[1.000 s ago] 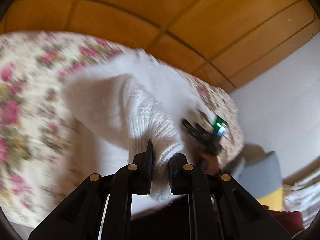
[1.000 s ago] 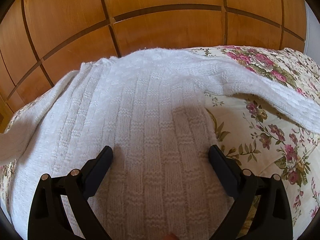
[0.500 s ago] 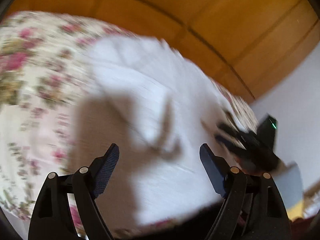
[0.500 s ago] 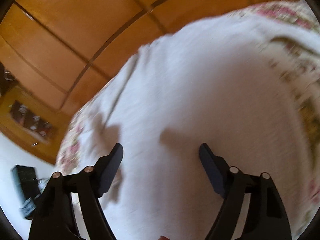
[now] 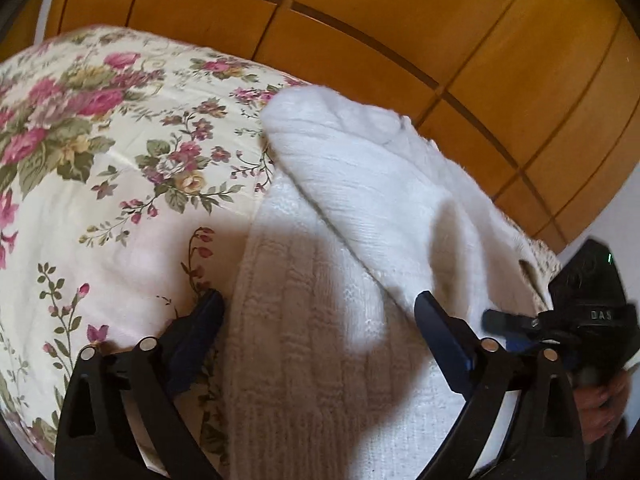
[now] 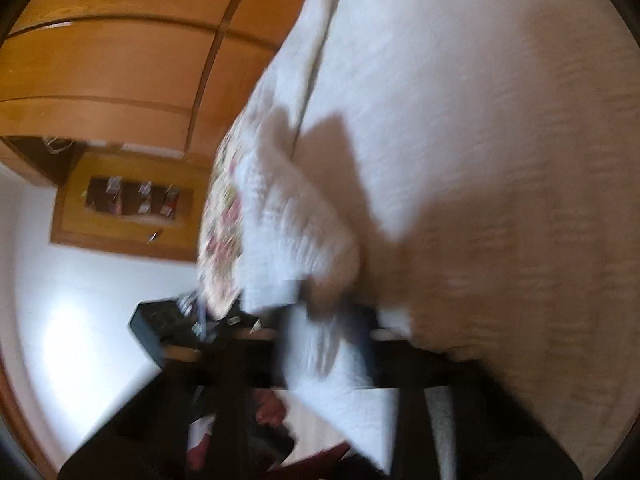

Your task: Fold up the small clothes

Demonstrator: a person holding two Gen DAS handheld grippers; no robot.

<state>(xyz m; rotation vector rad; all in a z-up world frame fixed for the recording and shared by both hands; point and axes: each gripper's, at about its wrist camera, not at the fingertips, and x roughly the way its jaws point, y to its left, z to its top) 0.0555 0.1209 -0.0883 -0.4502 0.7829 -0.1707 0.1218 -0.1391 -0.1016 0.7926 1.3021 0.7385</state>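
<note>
folding the white knit sweater [image 5: 340,320] on the floral bedspread [image 5: 100,160], w/ one part already laid across its body. our left gripper [image 5: 316,316] is opening, jaws wide, nothing pinched: left pad sits on the spread just beside the sweater's left edge, right pad over the knit. the sweater's long axis runs straight away from these fingers toward the wood panelling [image 5: 440,40]. our right gripper [image 6: 328,320] is closing on a bunched bit of sweater at the near edge; view's blurred, but knit is between the jaws. judging by that, the right hand is nearer the next fold.
</note>
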